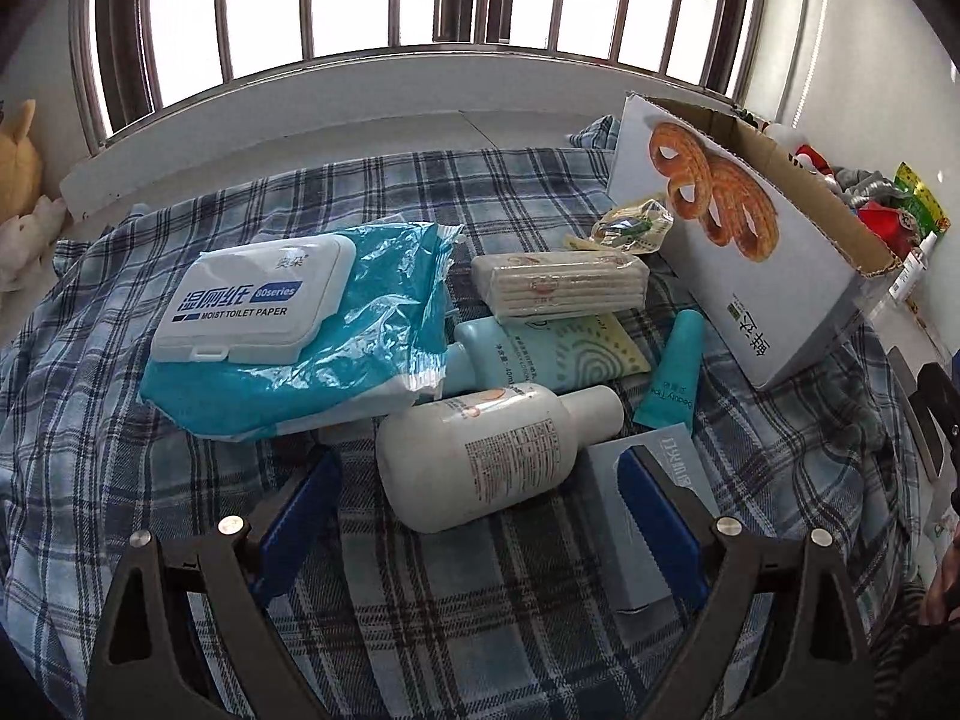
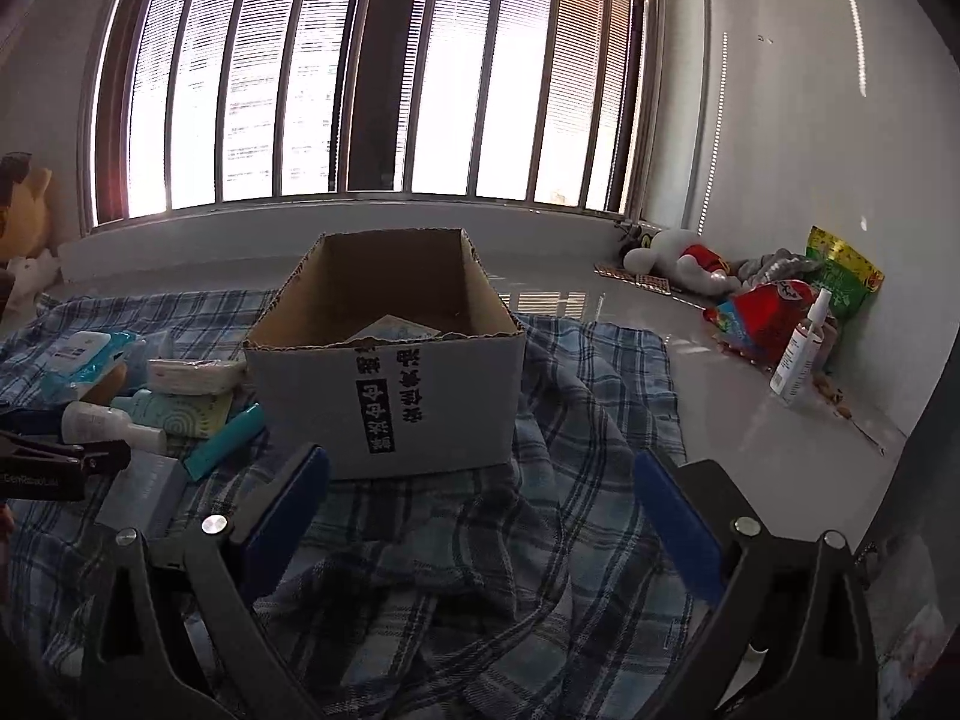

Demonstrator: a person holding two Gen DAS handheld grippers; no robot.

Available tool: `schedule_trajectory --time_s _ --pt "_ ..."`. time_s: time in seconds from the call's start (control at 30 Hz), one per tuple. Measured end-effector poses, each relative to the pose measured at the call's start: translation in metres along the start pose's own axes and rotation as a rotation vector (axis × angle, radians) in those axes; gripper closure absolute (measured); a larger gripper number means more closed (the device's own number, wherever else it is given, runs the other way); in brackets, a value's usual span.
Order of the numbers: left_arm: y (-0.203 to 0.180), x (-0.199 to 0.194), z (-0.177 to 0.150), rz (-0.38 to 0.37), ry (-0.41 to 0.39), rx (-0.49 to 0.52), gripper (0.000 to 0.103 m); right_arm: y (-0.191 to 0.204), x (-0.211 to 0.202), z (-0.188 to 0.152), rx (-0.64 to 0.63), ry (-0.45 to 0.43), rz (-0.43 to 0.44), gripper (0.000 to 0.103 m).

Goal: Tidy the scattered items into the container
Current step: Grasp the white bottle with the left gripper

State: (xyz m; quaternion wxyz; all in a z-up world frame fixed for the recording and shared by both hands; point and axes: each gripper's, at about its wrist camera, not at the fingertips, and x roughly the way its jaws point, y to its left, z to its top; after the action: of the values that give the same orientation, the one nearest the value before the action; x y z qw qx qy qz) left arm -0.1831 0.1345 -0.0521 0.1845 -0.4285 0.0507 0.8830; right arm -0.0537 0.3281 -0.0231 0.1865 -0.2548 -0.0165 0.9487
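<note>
Seemingly level, both tongs (image 1: 480,516) (image 2: 480,516) agape.

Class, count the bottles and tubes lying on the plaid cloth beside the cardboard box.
3: a white bottle nearest the left gripper, a pale blue bottle just behind it, and a teal tube beside the box. Others may be hidden underneath.

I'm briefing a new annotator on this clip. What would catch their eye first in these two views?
Probably the pile of toiletries on the plaid cloth: a blue moist toilet paper pack at its left and a white bottle lying between the open left gripper fingers. Next, the open cardboard box straight ahead of the open right gripper, under the bright barred window.
</note>
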Motion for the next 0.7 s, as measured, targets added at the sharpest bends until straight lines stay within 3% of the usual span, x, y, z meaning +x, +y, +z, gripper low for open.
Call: schedule_trajectory --time_s 0.2,0.3,0.5,0.7 --pt "-0.006 0.006 0.01 0.002 -0.018 0.028 0.01 0.003 0.001 0.0 -0.016 0.007 0.008 0.003" --pt "-0.005 0.003 0.005 -0.001 -0.024 0.039 0.034 0.005 0.0 -0.001 -0.021 0.002 0.012 0.003" --pt "0.009 -0.017 -0.009 0.043 -0.046 0.056 0.035 0.018 -0.006 -0.001 -0.067 -0.024 0.053 0.003" --pt "0.034 -0.059 -0.024 0.055 -0.109 0.022 0.035 0.045 -0.013 -0.002 -0.089 -0.001 0.245 0.003"
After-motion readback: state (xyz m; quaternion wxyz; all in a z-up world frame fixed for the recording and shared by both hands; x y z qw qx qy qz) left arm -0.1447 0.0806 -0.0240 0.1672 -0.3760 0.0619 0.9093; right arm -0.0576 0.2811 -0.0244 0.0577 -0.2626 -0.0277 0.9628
